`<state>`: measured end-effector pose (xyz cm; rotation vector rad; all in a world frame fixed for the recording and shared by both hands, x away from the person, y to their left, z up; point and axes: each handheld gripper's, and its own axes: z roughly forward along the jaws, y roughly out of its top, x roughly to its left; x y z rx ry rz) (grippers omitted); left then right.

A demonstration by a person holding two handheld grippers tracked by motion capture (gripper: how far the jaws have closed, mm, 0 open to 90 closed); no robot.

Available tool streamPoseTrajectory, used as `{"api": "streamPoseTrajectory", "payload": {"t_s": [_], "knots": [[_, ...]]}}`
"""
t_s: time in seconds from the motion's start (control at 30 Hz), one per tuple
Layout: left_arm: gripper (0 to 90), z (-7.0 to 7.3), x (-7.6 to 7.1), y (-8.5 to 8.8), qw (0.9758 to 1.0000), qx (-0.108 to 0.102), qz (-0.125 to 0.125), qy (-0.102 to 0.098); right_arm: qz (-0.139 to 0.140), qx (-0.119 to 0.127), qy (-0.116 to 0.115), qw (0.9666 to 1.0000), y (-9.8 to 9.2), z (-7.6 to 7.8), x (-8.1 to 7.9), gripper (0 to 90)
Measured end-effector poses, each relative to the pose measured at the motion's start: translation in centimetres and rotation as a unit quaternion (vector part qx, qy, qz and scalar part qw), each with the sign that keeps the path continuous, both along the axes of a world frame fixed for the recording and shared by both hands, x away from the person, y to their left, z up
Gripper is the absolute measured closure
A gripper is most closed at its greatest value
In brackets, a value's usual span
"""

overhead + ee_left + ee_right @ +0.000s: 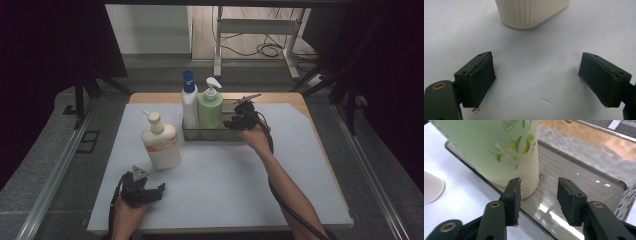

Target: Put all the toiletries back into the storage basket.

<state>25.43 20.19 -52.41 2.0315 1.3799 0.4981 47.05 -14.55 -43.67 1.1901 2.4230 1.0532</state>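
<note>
Nearest me, the left gripper [159, 189] lay wide open just short of the cream bottle [161, 145], while the right gripper [235, 121], jaws parted and empty beside the green bottle [210, 109] in the clear tray [220, 134], seemingly done placing, needed to withdraw.

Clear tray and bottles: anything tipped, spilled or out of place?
Nothing stands out. The green pump bottle and blue-capped bottle stand upright in the clear tray; the cream pump bottle stands upright on the mat outside it. No spill shows.
</note>
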Motion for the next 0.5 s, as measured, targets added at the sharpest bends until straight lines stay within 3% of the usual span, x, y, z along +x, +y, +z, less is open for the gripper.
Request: {"api": "streamPoseTrajectory", "payload": {"t_s": [0.5], "knots": [[13.1,0.0,0.0,0.0,1.0000,-0.001,0.000,0.000,0.022,-0.003,-0.020,0.9996,-1.1,1.3,-1.9,30.8]]}}
